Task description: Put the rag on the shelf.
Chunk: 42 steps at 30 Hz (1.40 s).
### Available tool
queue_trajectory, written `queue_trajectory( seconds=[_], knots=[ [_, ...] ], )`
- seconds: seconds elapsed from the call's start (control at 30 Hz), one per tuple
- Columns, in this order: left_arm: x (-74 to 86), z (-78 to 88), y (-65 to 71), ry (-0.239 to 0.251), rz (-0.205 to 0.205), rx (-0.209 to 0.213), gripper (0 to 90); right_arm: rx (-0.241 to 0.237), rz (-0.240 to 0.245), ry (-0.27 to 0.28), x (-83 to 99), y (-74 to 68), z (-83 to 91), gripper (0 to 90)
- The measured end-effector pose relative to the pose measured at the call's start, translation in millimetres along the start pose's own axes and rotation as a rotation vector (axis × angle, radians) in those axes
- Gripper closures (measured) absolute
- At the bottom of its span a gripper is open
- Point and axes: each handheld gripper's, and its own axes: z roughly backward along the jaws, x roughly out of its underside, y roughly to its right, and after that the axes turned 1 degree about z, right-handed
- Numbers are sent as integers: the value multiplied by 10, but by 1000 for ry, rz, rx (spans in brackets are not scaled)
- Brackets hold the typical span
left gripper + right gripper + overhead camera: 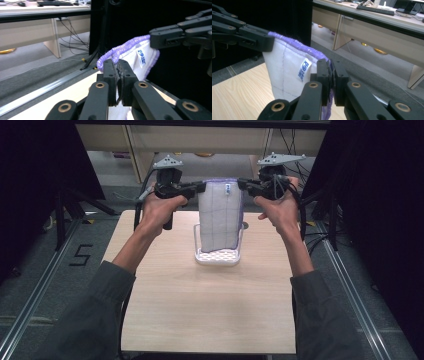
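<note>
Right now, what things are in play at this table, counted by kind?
Tongs: 2, the left tongs and the right tongs, each shut on the cloth's top edge
White cloth with purple trim: 1
White basket: 1
Total: 4

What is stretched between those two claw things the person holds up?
A white cloth with purple trim hangs between left gripper and right gripper, seen in the high view.
</note>
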Motion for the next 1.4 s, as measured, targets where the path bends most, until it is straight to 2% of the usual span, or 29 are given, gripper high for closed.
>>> queue_trajectory(
  seconds=[0.03,0.17,0.2,0.27,0.3,0.37,0.47,0.6,0.7,0.77,0.83,0.9,1.0,1.07,1.1,1.13,1.17,1.3,1.33,1.4],
  knots=[
    [-19,-8,-18,8,0,-9,857,1,-4,2,-21,9,-24,864],
    [-42,-118,-150,37,54,-34,857,23,8,8,-76,31,-107,863],
    [-35,-146,-175,42,66,-36,856,23,2,-3,-92,30,-148,864],
    [-5,-231,-258,61,96,-29,857,49,19,4,-104,62,-221,863],
    [10,-268,-292,63,105,-34,856,56,8,-9,-104,80,-256,863],
    [44,-341,-348,60,126,-32,856,68,-14,-21,-94,129,-345,862],
    [102,-458,-411,46,135,-33,854,103,-12,-34,-39,226,-501,862],
    [199,-585,-493,33,167,-39,854,102,-38,-46,57,329,-678,861],
    [275,-647,-565,11,178,-62,854,96,-67,-67,117,347,-786,860],
    [331,-688,-616,5,191,-89,853,99,-68,-73,156,352,-849,859],
    [387,-746,-657,10,215,-90,851,93,-66,-85,192,369,-926,859],
    [437,-798,-670,1,220,-90,850,101,-94,-87,227,370,-987,859],
    [535,-876,-689,-36,219,-89,844,118,-84,-134,309,396,-1076,857],
    [594,-928,-695,-64,213,-67,834,144,-92,-161,371,415,-1111,857],
    [614,-944,-691,-73,207,-77,834,154,-101,-181,402,429,-1122,856],
    [637,-969,-691,-72,218,-73,837,144,-117,-190,434,443,-1142,855],
    [659,-990,-692,-89,211,-67,838,144,-123,-202,461,454,-1156,854],
    [723,-1016,-704,-111,209,-77,832,146,-144,-266,548,461,-1200,850],
    [736,-1013,-712,-111,214,-82,831,146,-159,-268,566,454,-1212,847],
    [767,-1007,-726,-133,218,-80,826,131,-147,-267,606,473,-1241,831]
  ],
)
